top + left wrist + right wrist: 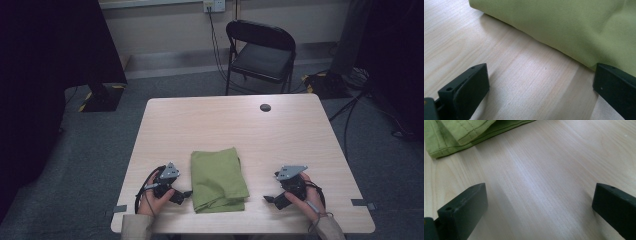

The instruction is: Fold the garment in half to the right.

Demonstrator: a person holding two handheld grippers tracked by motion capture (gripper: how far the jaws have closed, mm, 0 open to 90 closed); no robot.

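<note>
A folded green cloth point(218, 179) lies near the front of the light wooden table point(240, 125), between my two hands. My left gripper point(187, 194) rests on the table just left of the cloth, open, its jaws wide apart over bare wood. In the left gripper view point(541, 87) the cloth's folded edge point(564, 27) runs just ahead of the jaws. My right gripper point(268, 199) sits to the right of the cloth, open and empty. In the right gripper view point(540, 207) the cloth's stitched corner point(461, 135) lies at the upper left, apart from the jaws.
A small dark round disc point(265, 107) is set in the table near its far edge. A black folding chair point(261, 52) stands behind the table. Cables and dark equipment point(350, 80) lie on the grey carpet at the right.
</note>
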